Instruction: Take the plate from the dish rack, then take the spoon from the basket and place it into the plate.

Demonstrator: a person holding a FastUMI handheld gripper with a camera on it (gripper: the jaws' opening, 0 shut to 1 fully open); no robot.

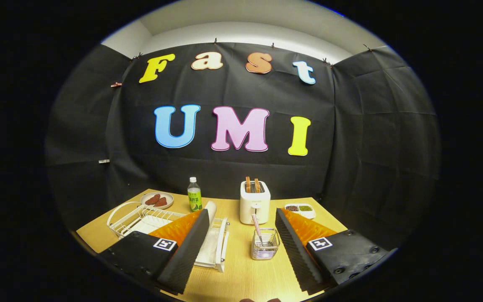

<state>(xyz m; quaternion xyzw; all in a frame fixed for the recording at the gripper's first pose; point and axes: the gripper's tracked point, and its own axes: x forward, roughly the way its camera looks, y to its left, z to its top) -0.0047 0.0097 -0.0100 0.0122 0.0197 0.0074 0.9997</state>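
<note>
Gripper stands wide open, holding nothing, above the desk. Risk: left finger clips the dish rack wires, tipping the upright plate.

White wire dish rack on wooden table; pale plate stands upright on edge at its right end, partly hidden. Clear wire basket holds spoon, striped handle up, tilted left.

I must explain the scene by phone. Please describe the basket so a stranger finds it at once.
On the wooden table, find the white toaster. Just before it, between the open gripper fingers, stands the basket: small, wire, see-through, holding one striped spoon.
</note>
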